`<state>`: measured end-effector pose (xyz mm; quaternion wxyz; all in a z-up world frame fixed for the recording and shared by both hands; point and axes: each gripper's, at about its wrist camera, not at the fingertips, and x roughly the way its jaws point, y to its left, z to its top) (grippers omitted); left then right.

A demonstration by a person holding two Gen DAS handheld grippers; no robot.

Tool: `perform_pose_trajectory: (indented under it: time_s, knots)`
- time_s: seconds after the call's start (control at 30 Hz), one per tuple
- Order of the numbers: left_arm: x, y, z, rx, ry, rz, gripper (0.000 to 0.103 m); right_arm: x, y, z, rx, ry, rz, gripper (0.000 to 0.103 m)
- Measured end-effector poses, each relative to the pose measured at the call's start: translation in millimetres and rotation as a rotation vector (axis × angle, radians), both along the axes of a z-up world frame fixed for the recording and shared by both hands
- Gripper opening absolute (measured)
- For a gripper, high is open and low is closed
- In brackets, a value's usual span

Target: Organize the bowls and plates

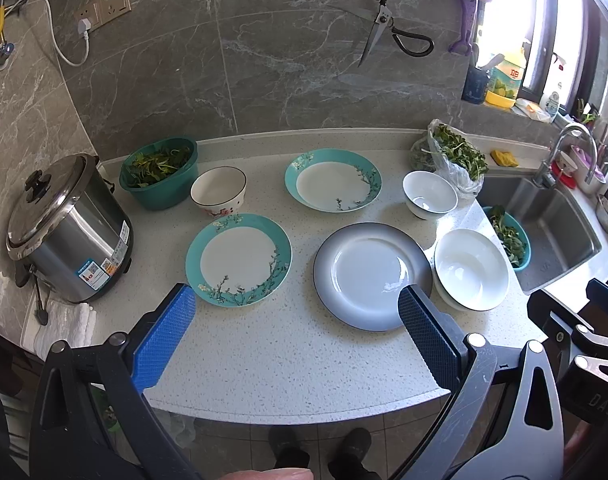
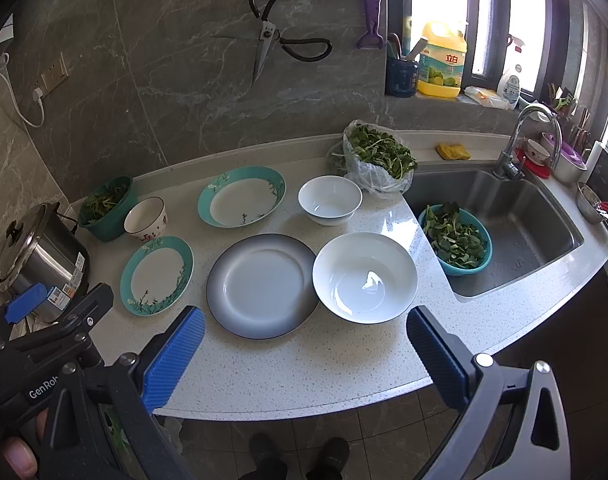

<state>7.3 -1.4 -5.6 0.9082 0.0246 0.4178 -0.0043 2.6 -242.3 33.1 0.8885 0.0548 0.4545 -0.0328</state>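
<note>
On the speckled counter lie a near teal floral plate (image 1: 238, 259) (image 2: 156, 275), a far teal floral plate (image 1: 333, 179) (image 2: 241, 196), a grey-rimmed plate (image 1: 372, 275) (image 2: 263, 285), a large white bowl (image 1: 471, 268) (image 2: 364, 277), a small white bowl (image 1: 429, 194) (image 2: 330, 199) and a red-flowered white bowl (image 1: 219, 192) (image 2: 145, 219). My left gripper (image 1: 295, 300) is open and empty, above the counter's front edge before the plates. My right gripper (image 2: 306, 322) is open and empty, in front of the grey-rimmed plate and large bowl.
A steel rice cooker (image 1: 65, 232) (image 2: 35, 258) stands at the left. A green basin of greens (image 1: 159, 172) (image 2: 107, 206), a bag of greens (image 1: 456, 156) (image 2: 378, 158), and a sink (image 2: 516, 224) holding a teal colander of greens (image 2: 456, 240) are around. Scissors (image 2: 269, 38) hang on the wall.
</note>
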Motion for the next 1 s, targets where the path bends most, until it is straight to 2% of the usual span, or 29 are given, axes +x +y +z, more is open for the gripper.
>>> perform_pose_trajectory:
  time_s: [1.0]
  knots:
    - [-2.6, 1.4, -3.9, 0.004, 0.002, 0.003, 0.103, -3.1, 1.6, -10.3, -0.004, 0.009, 0.009, 0.103]
